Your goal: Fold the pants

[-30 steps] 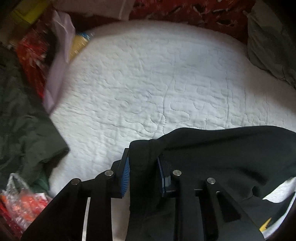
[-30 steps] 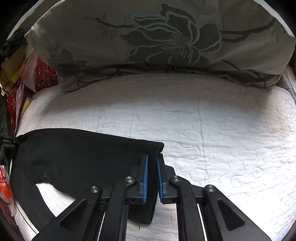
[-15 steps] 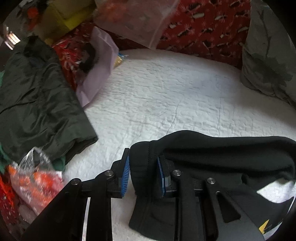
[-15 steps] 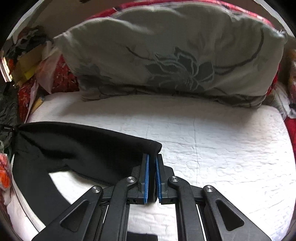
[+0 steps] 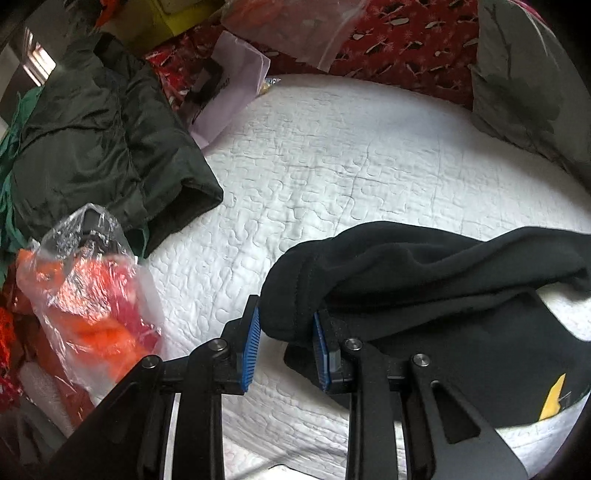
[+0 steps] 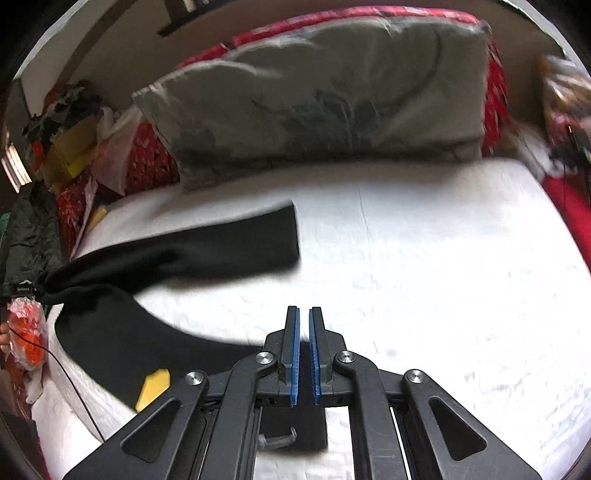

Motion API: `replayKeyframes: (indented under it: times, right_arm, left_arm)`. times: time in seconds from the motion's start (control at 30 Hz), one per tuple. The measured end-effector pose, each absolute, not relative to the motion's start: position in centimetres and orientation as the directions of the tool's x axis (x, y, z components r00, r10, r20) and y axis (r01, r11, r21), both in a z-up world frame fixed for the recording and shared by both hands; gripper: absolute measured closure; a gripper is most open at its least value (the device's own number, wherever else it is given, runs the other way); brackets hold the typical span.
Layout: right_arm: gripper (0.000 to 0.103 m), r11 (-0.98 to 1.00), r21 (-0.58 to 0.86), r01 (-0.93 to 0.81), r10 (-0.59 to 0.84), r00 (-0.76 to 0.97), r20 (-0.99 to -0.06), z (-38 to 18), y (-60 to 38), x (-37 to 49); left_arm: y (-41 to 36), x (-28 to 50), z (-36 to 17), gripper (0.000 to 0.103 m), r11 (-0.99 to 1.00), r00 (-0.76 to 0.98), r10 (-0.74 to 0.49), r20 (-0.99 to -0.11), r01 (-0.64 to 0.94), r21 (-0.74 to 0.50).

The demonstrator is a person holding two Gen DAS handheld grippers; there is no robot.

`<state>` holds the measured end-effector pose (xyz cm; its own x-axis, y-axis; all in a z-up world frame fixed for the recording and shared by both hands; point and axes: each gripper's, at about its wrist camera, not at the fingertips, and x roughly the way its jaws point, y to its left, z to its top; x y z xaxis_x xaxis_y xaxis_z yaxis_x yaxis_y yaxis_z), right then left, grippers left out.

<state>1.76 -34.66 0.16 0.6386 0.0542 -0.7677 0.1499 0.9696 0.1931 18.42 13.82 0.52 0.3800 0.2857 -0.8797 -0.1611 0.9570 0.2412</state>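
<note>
Black pants [image 5: 424, 266] lie partly spread on a white quilted bed [image 5: 332, 166]. My left gripper [image 5: 286, 332] is shut on a bunched fold of the pants and holds it a little above the quilt. In the right wrist view one leg [image 6: 229, 240] lies flat on the quilt and the other [image 6: 122, 332] curves toward the near edge, with a yellow tag [image 6: 153, 387] on it. My right gripper [image 6: 303, 339] has its blue pads almost together with nothing between them, above the quilt and apart from the flat leg.
A grey flowered pillow [image 6: 332, 110] lies along the far side of the bed. A dark green jacket [image 5: 92, 140], a plastic bag of orange items [image 5: 81, 295], a lilac bag [image 5: 229, 96] and red patterned fabric [image 5: 406, 33] crowd the left and far edges.
My right gripper has let go of the leg end and pulled back and up; that leg now lies flat on the quilt. My left gripper has lifted and drawn back, still holding the pants.
</note>
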Motion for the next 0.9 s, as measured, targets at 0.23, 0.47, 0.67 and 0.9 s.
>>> replayKeyframes:
  times: [0.23, 0.47, 0.67, 0.9]
  right_arm:
    - [0.074, 0.906, 0.361, 0.222, 0.154, 0.621, -0.768, 0.1, -37.2, 6.4]
    - [0.061, 0.929, 0.323, 0.183, 0.179, 0.543, -0.820, -2.2, -36.3, 17.1]
    - [0.062, 0.935, 0.327, 0.140, 0.236, 0.442, -0.865, -5.7, -35.6, 23.4]
    - [0.097, 0.991, 0.134, 0.013, 0.110, 0.501, -0.858, -3.5, -32.7, 21.6]
  left_arm:
    - [13.4, 20.7, 1.0, 0.079, 0.959, 0.372, 0.280, -0.885, -0.153, 0.239]
    - [13.8, 23.2, -0.5, 0.079, 0.967, 0.323, 0.244, -0.914, -0.149, 0.206]
    - [14.4, 24.4, -1.5, 0.079, 0.969, 0.285, 0.222, -0.932, -0.166, 0.180]
    - [14.4, 24.5, -0.4, 0.079, 0.960, 0.297, 0.212, -0.931, -0.240, 0.142]
